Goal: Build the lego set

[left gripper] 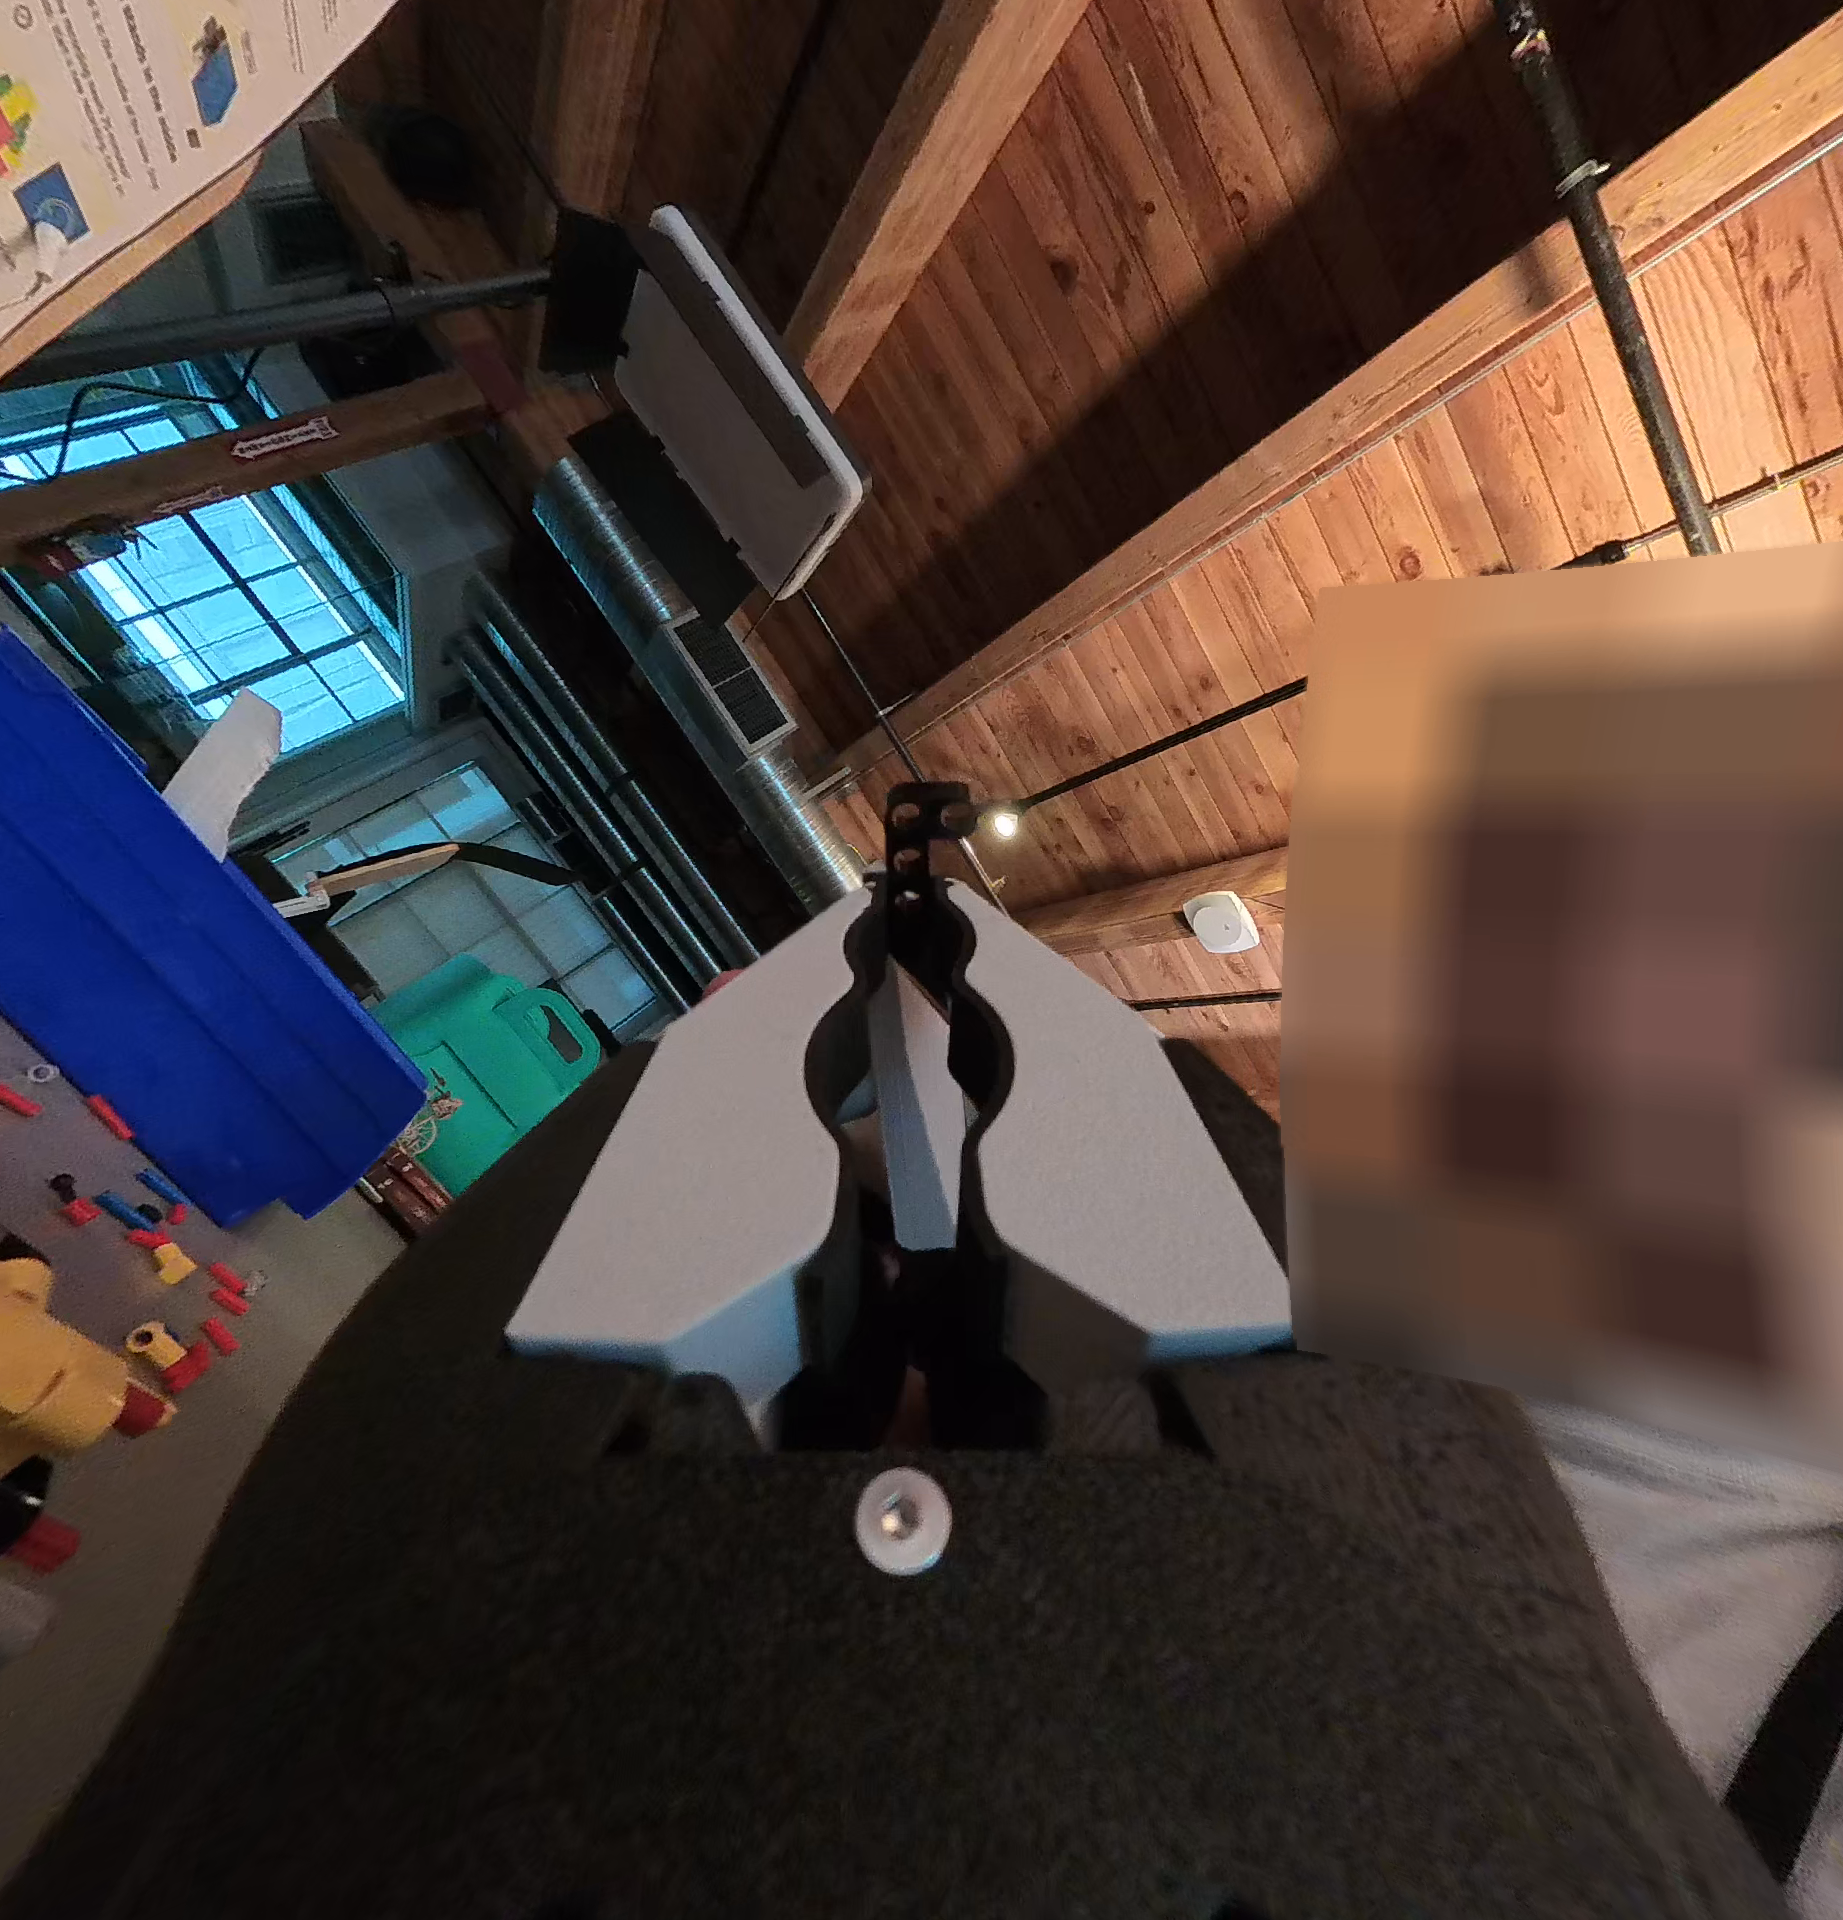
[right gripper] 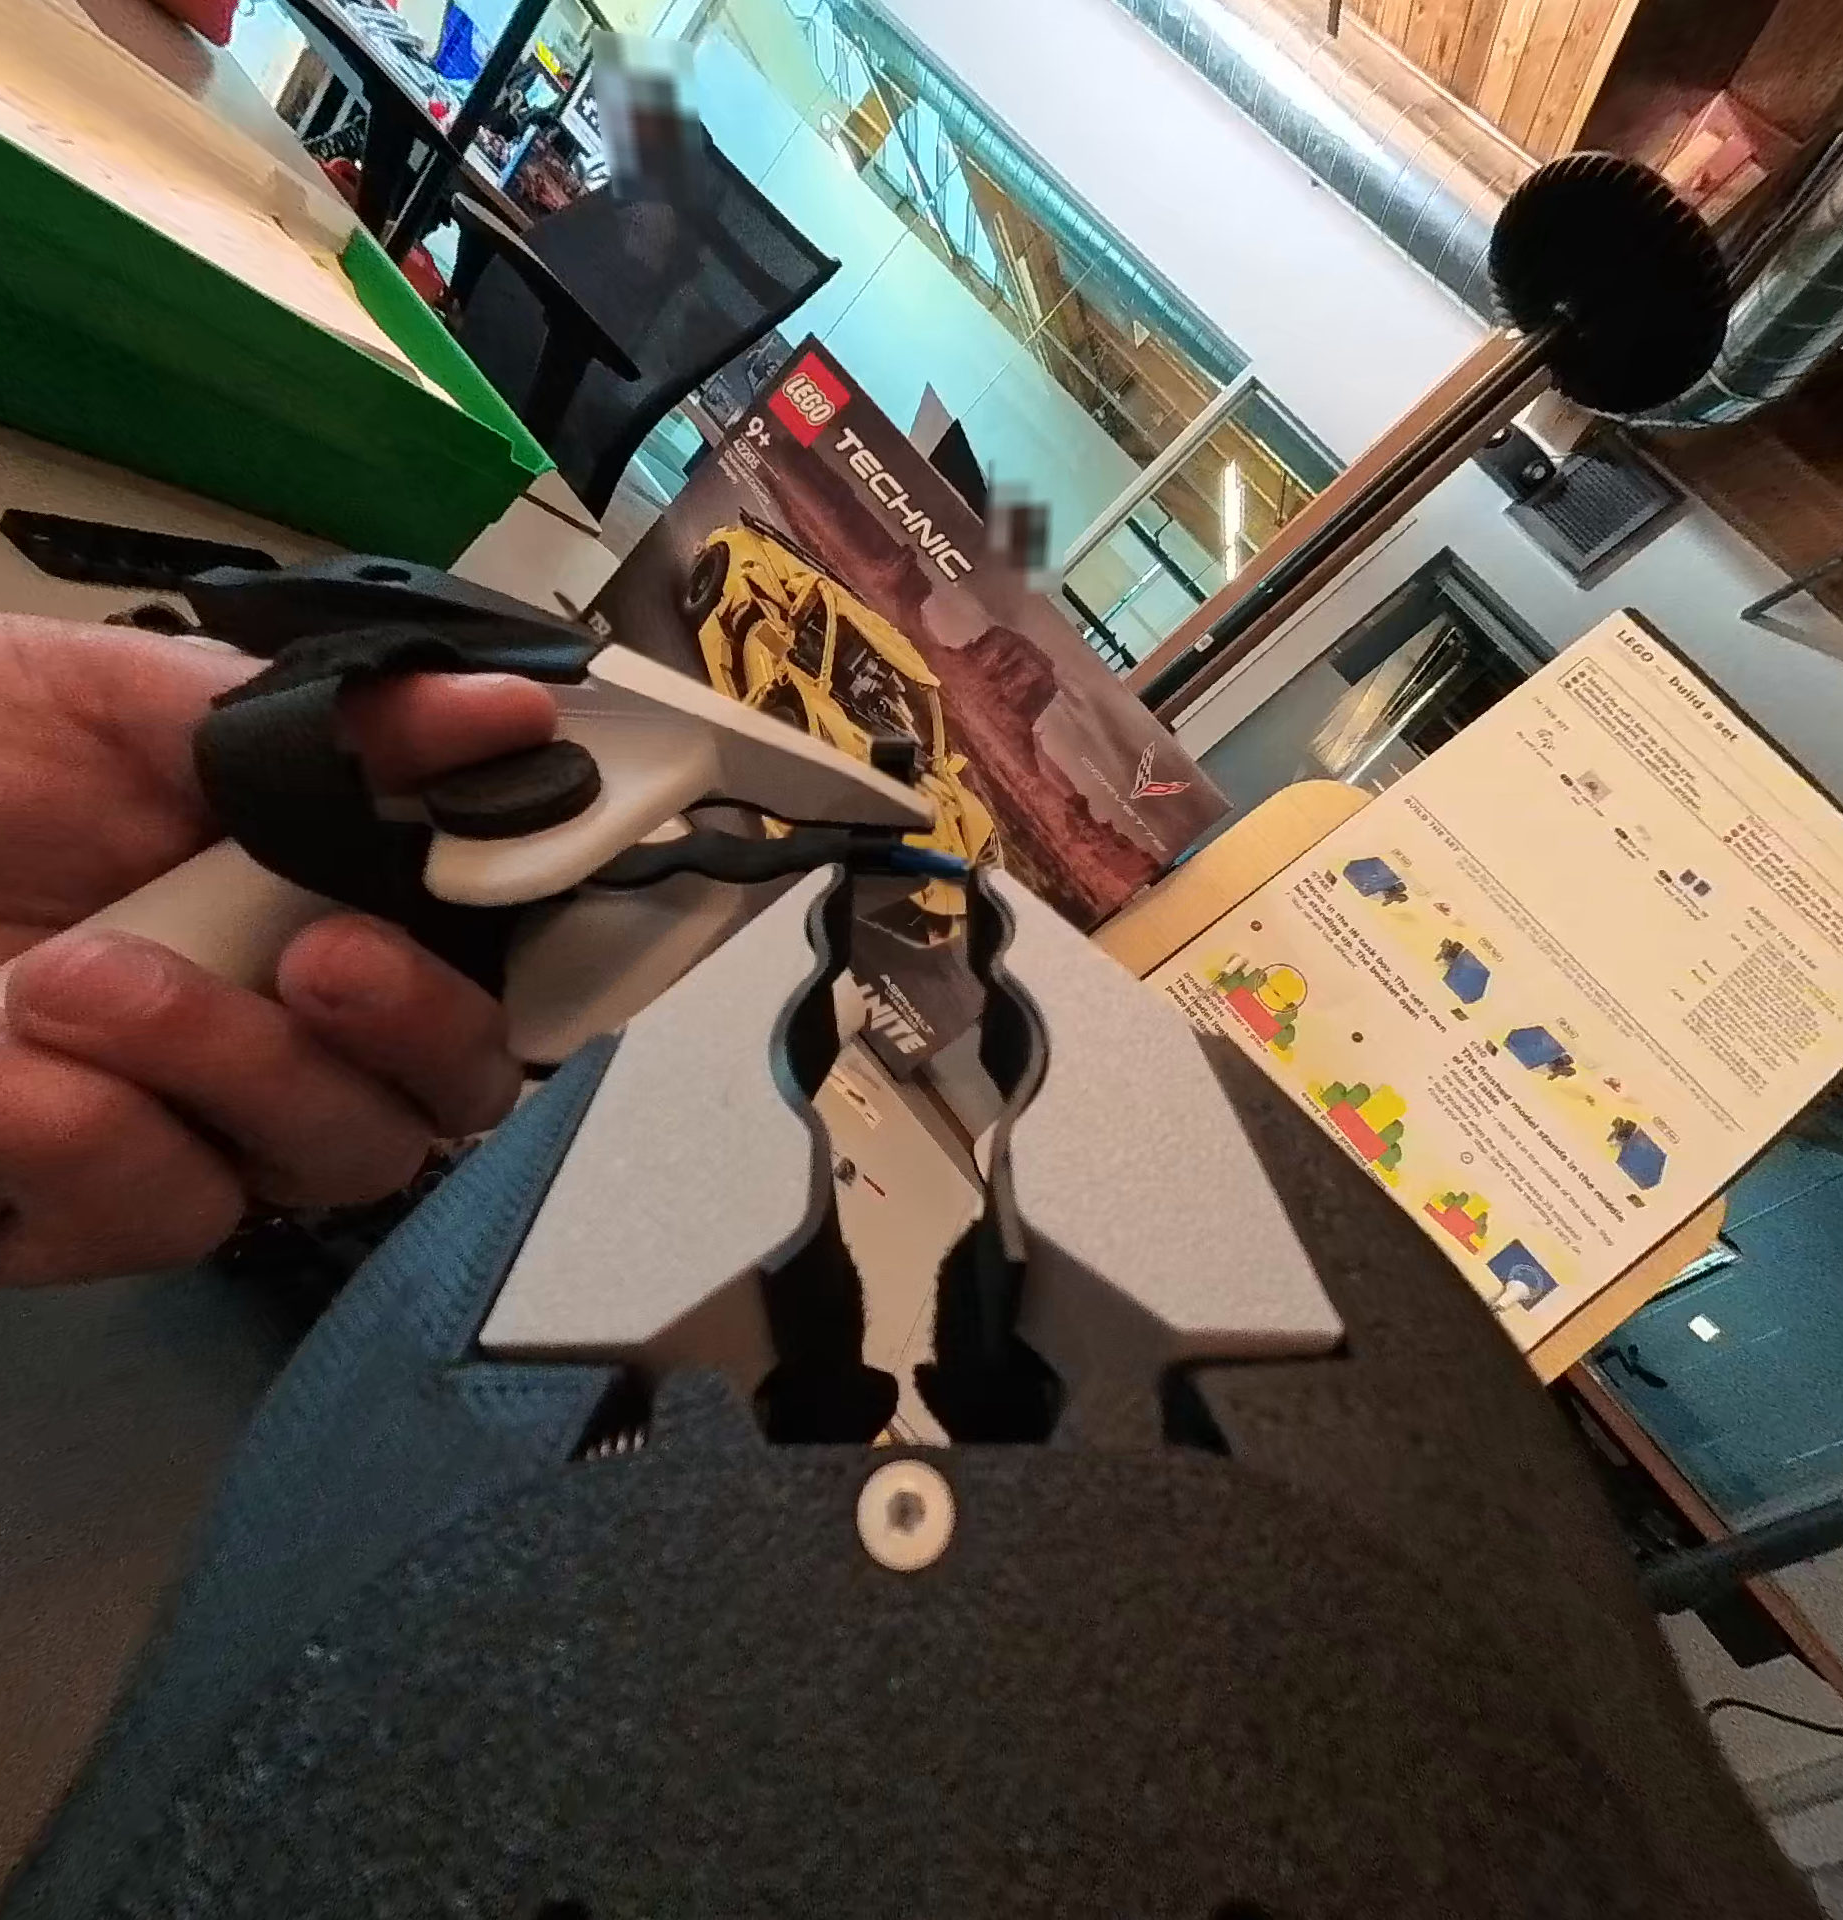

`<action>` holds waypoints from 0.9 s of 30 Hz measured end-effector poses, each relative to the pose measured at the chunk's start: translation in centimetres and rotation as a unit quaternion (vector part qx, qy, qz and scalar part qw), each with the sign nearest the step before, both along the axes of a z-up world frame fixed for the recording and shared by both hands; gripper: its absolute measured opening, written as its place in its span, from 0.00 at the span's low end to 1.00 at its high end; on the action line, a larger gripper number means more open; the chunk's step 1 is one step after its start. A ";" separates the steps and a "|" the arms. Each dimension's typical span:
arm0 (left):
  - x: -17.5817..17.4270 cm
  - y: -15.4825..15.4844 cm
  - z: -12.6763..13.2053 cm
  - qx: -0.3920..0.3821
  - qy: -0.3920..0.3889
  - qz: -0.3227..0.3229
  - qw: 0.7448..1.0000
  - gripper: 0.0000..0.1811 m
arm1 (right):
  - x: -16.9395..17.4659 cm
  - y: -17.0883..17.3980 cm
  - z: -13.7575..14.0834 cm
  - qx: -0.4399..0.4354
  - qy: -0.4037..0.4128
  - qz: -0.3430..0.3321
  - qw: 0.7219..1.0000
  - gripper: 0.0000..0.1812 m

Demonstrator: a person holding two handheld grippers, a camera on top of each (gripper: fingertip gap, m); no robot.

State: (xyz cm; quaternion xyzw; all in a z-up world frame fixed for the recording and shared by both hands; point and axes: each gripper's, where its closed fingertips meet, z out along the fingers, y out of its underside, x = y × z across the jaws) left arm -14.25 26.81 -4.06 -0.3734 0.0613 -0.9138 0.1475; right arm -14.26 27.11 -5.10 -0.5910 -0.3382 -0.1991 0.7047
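Note:
My left gripper (left gripper: 912, 896) points up toward the ceiling and is shut on a thin black holed beam (left gripper: 922, 831), which sticks out past its tips. In the right wrist view a hand (right gripper: 117, 935) holds the left gripper (right gripper: 922, 828), which comes in from the left. Its tip meets my right gripper (right gripper: 912, 883). The right jaws stand a little apart, closed on a short blue pin (right gripper: 932, 858) that lies across the tips. The pin sits right against the left gripper's tip. A small black piece (right gripper: 896, 755) shows just above that tip.
A blue bin (left gripper: 117, 935), loose red, blue and yellow pieces (left gripper: 158, 1247) and a yellow part-built model (left gripper: 23, 1361) lie at the left. The set's box (right gripper: 948, 665), an instruction sheet (right gripper: 1519, 987), a green bin (right gripper: 169, 343) and a black beam (right gripper: 117, 556) are ahead. The grippers are tip to tip, or close to it.

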 end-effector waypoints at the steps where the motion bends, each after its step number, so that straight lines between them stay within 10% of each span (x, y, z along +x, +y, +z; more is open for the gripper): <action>1: 0.0 0.0 0.0 0.001 0.001 0.001 1.000 0.04 | 0.0 0.0 0.0 0.001 -0.002 -0.001 1.000 0.12; 27: 0.4 -0.2 -0.5 -0.007 0.015 0.013 1.000 0.04 | -0.1 0.1 -0.1 0.004 -0.021 0.008 1.000 0.12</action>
